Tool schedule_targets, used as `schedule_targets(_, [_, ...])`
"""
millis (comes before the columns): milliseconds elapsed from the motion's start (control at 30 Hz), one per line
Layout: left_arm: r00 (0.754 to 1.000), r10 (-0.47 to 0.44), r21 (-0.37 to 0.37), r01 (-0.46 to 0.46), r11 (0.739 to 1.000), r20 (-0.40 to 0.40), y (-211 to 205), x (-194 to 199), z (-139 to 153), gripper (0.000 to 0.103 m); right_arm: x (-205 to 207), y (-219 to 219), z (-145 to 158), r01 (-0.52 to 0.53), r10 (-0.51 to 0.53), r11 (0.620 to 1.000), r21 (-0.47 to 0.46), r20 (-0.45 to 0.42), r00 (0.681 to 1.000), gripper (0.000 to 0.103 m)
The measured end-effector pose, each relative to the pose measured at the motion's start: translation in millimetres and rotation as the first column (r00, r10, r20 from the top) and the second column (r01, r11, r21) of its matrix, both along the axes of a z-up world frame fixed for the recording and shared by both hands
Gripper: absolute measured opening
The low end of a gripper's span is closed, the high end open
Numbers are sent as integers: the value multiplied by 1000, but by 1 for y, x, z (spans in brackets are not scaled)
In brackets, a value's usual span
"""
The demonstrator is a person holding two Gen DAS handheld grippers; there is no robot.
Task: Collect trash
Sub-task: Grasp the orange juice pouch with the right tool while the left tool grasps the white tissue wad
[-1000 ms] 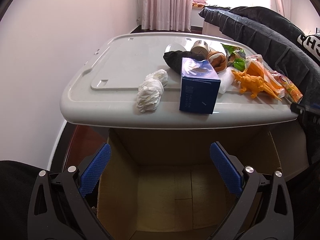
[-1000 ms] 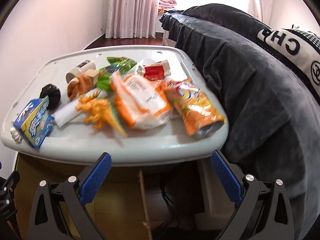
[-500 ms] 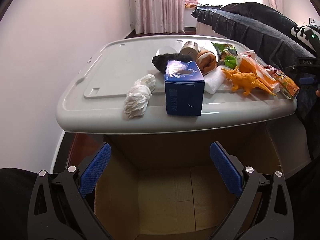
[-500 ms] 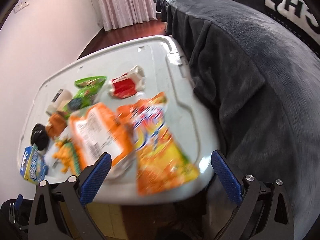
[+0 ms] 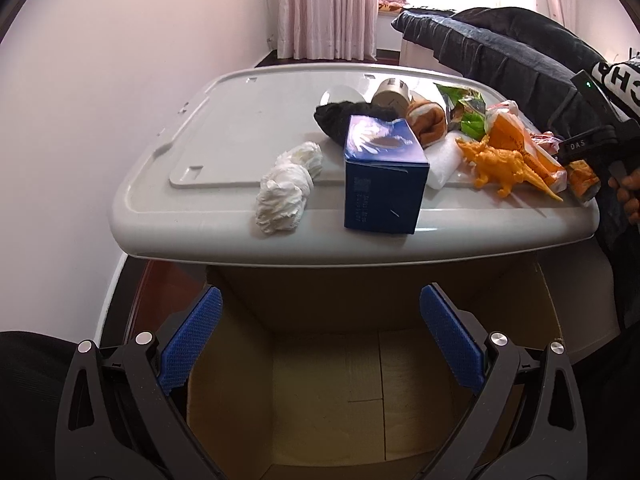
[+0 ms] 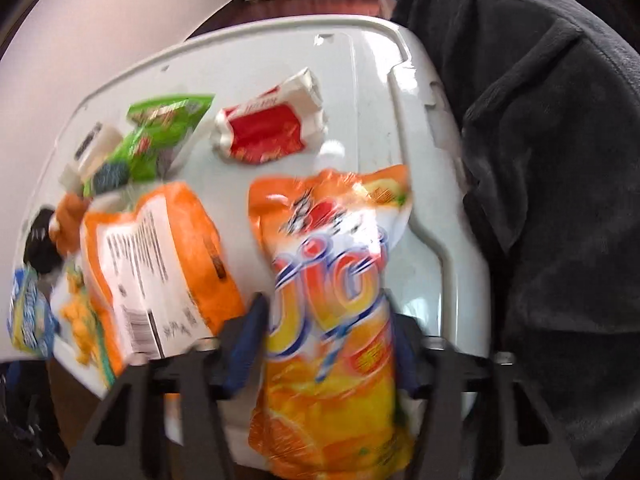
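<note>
Orange snack bag (image 6: 332, 320) between right hand-held gripper (image 6: 326, 344) fingers (blurred).

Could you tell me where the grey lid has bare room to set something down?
The grey lid is bare left of the crumpled tissue and black cloth, back to the far rim. Its right half is crowded with wrappers and the orange dinosaur.

Large blue-and-white letters reading "jig" run across the orange snack bag (image 6: 332, 320). White letters "CH" show on dark fabric (image 5: 622, 80) at the right edge of the left wrist view. "DAS" is printed on a black device (image 5: 588, 142) nearby. Print on the blue box (image 5: 384, 184) and the second orange bag (image 6: 152, 272) is too blurred to read.
</note>
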State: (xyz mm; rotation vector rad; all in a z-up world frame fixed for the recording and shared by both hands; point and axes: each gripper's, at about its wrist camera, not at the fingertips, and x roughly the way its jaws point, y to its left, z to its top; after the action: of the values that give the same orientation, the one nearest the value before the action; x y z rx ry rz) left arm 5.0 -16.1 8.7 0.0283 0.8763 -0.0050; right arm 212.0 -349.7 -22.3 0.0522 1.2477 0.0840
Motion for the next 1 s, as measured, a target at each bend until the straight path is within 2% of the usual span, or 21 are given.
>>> schedule_targets(133, [1000, 5, -17, -5, 1000, 1, 6, 2, 7, 97, -3, 3, 0, 29, -29, 999, -19, 22, 999, 34])
schedule_targets(200, [1000, 1, -31, -1, 1000, -1, 12, 4, 13, 97, -18, -5, 21, 62, -61, 998, -3, 86, 994, 33])
schedule_targets(300, [1000, -3, -50, 3, 999, 6, 23, 14, 24, 97, -56, -8, 49, 138, -153, 987, 85, 210, 966, 33])
schedule_targets(367, [1000, 6, -33, -6, 999, 4, 29, 28, 28, 97, -91, -1, 62, 161, -206, 971, 178, 271, 940, 33])
schedule_targets(500, [999, 30, -4, -30, 1000, -19, 39, 60, 30, 97, -137, 23, 65, 127, -202, 963, 238, 329, 922, 34])
schedule_targets(600, [997, 28, 76, -23, 997, -68, 41, 83, 19, 97, -156, 42, 64, 85, -160, 973, 214, 363, 918, 34])
schedule_targets(667, [996, 24, 96, -16, 995, -82, 42, 91, 12, 97, -158, 48, 63, 66, -137, 977, 201, 364, 921, 34])
schedule_targets(800, [996, -26, 90, 34, 995, -87, 37, 100, -1, 97, -152, 56, 62, 33, -94, 986, 163, 385, 918, 34])
schedule_targets(900, [994, -78, 48, 82, 996, -82, 33, 105, -9, 97, -158, 53, 57, 37, -98, 986, 166, 380, 920, 34])
schedule_targets(1000, [991, -115, 2, 115, 993, -64, 29, 110, -18, 91, -159, 53, 54, 49, -104, 987, 154, 375, 921, 34])
